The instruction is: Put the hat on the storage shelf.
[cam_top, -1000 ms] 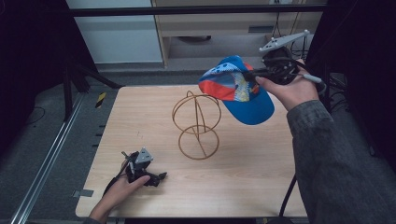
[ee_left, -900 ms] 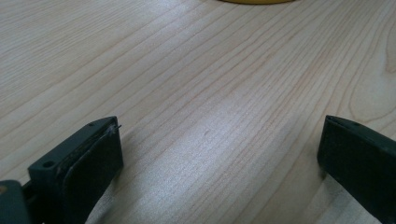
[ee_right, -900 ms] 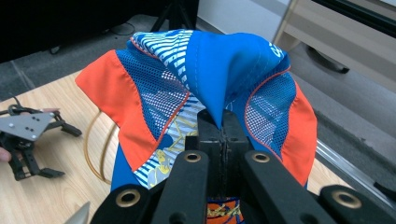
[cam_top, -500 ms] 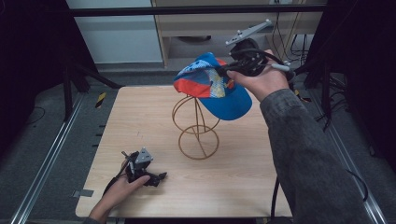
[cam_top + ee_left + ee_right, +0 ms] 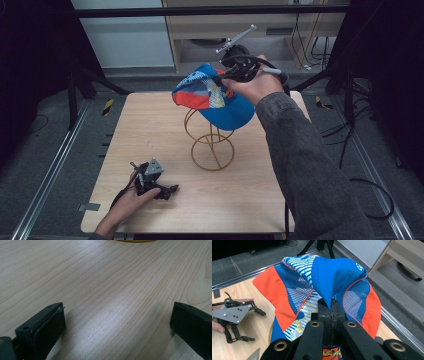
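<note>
Right claw (image 5: 331, 305): my jaws are clenched on a pinch of the cap's (image 5: 212, 95) blue crown, so it hangs open.
Cap: lifted over the wire stand (image 5: 210, 137), mid-bench; probably bound for its top loop.
Left claw (image 5: 152, 181): released, jaws spread, resting idle near the bench's (image 5: 320, 200) front-left corner.

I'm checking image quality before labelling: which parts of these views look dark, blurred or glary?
High view: the surroundings beyond the table are very dark, and the whole picture is soft. Left gripper view: a pale sheen lies across the wood between the fingers, whose near ends blur. Right gripper view: the cap is sharp and evenly lit; the closest gripper parts at the bottom look soft.
</note>
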